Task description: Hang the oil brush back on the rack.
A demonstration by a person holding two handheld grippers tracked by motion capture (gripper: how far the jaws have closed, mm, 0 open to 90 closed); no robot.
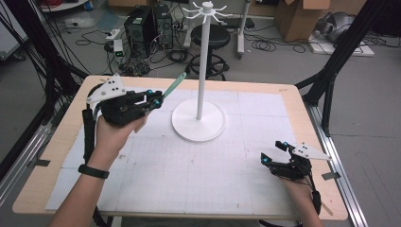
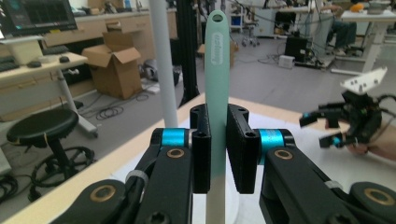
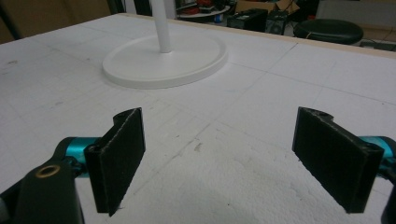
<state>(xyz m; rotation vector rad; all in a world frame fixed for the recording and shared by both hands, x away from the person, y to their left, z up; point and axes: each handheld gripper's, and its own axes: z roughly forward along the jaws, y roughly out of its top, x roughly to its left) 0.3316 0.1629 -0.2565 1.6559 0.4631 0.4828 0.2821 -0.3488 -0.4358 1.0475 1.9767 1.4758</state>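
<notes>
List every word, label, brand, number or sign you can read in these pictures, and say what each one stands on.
No text here can be read for certain.
Mint-green utensil handle, clamped in the left gripper: a raised mark runs along it below the hanging hole, too blurred to read.
Monitor on the desk: screen content too small to read.
Cardboard boxes: no legible print.
Right gripper, open over the table mat: no markings.

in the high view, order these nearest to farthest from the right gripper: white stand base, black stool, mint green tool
From the right gripper, low on the table's right side:
1. White stand base, table centre, up and left.
2. Mint green tool, clamped in the left gripper, far left.
3. Black stool, on the floor beyond the table.
</notes>
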